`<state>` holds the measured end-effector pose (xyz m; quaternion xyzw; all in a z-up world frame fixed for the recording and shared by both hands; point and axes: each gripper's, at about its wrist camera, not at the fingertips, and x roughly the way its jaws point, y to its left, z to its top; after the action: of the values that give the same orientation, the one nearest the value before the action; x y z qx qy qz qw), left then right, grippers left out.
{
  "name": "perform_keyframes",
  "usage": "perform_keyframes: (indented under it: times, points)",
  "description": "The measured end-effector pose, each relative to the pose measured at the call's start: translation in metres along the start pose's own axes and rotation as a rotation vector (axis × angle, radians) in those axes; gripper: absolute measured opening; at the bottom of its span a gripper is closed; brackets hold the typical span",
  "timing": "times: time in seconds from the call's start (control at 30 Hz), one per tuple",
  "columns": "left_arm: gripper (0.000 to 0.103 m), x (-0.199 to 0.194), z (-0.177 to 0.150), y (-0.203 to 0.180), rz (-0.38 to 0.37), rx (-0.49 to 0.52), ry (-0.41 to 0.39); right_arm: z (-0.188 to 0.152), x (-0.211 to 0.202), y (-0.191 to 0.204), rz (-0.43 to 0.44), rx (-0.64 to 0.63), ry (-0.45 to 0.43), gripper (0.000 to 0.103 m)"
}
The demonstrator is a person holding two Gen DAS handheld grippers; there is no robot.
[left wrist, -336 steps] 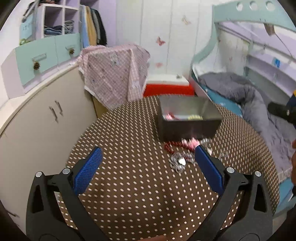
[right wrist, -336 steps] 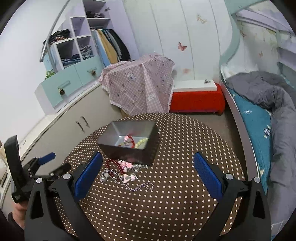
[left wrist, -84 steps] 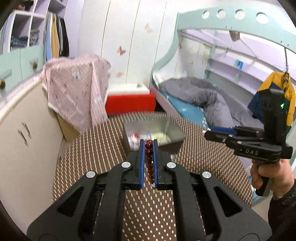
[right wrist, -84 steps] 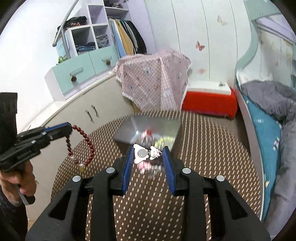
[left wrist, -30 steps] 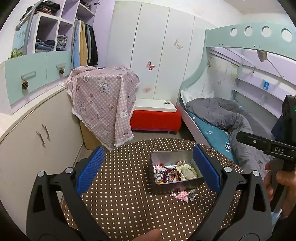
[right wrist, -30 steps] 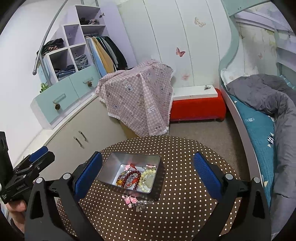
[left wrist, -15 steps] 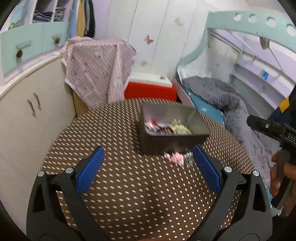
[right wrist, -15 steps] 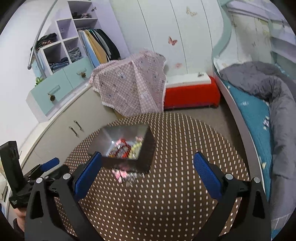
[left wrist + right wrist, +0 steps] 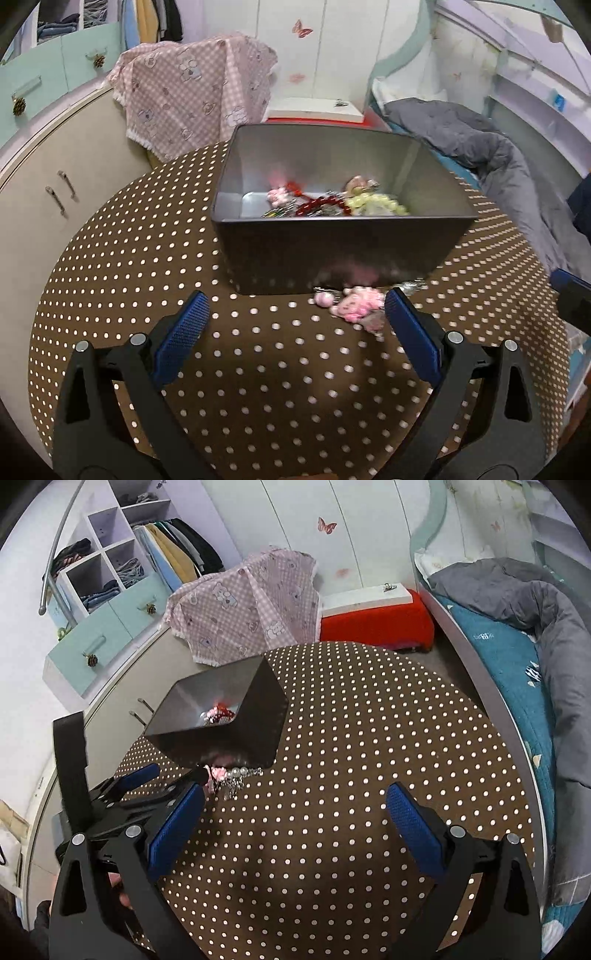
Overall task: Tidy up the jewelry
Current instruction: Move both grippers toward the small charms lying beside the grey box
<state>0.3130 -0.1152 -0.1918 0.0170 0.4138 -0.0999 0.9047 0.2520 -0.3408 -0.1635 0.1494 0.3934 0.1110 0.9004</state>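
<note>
A grey metal box [image 9: 343,251] stands on the round brown dotted table [image 9: 258,387]. It holds a red bead bracelet [image 9: 321,204], a pale yellow bead string [image 9: 376,206] and a pink charm [image 9: 277,195]. A pink charm with a silver chain [image 9: 354,304] lies on the table against the box's near wall. My left gripper [image 9: 295,332] is open and empty, low over the table just short of this loose piece. My right gripper [image 9: 293,821] is open and empty, to the right of the box [image 9: 229,720]; the loose jewelry [image 9: 231,777] lies ahead left, the left gripper [image 9: 162,775] beside it.
A cream cabinet [image 9: 44,184] curves along the table's left side, with a pink checked cloth [image 9: 192,92] draped over its end. A red bench [image 9: 373,624] stands behind the table. A bed with a grey duvet [image 9: 535,602] runs along the right.
Both grippers have dropped lower and moved closer to the box and the loose jewelry. The left gripper now sits right before the pink charm. Both stay open.
</note>
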Motion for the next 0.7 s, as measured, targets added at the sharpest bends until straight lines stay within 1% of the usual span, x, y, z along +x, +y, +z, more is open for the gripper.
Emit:
perform_keyframes:
  times: [0.1, 0.2, 0.27, 0.37, 0.47, 0.53, 0.57, 0.63, 0.67, 0.7]
  points:
    - [0.094, -0.005, -0.008, 0.013, -0.009, -0.026, 0.008, -0.002, 0.003, -0.001, 0.006, -0.003, 0.009, 0.095]
    - [0.094, -0.011, -0.016, 0.027, 0.011, -0.042, 0.013, -0.003, 0.008, 0.003, 0.013, -0.005, 0.018, 0.095]
    - [0.094, -0.014, -0.018, 0.036, 0.008, -0.063, 0.011, -0.003, 0.013, 0.006, 0.018, -0.009, 0.026, 0.095]
    - [0.094, -0.023, -0.014, 0.031, -0.026, -0.047, -0.027, -0.003, 0.018, 0.010, 0.027, -0.011, 0.033, 0.095]
    - [0.094, -0.023, -0.008, 0.017, -0.069, -0.026, -0.037, -0.002, 0.018, 0.011, 0.026, -0.014, 0.035, 0.095]
    - [0.094, -0.012, -0.002, 0.005, -0.055, 0.001, -0.022, -0.001, 0.019, 0.011, 0.021, -0.007, 0.035, 0.095]
    - [0.094, -0.003, -0.001, -0.002, -0.041, 0.012, -0.001, -0.001, 0.018, 0.010, 0.020, -0.004, 0.034, 0.095]
    - [0.094, 0.010, 0.000, -0.005, -0.027, 0.015, 0.032, -0.001, 0.016, 0.010, 0.014, -0.004, 0.032, 0.095]
    - [0.094, 0.010, 0.000, -0.004, -0.044, 0.002, 0.037, -0.002, 0.015, 0.009, 0.011, -0.005, 0.031, 0.095]
    - [0.094, 0.008, 0.001, -0.002, -0.031, -0.007, 0.030, -0.002, 0.015, 0.009, 0.010, -0.005, 0.031, 0.095]
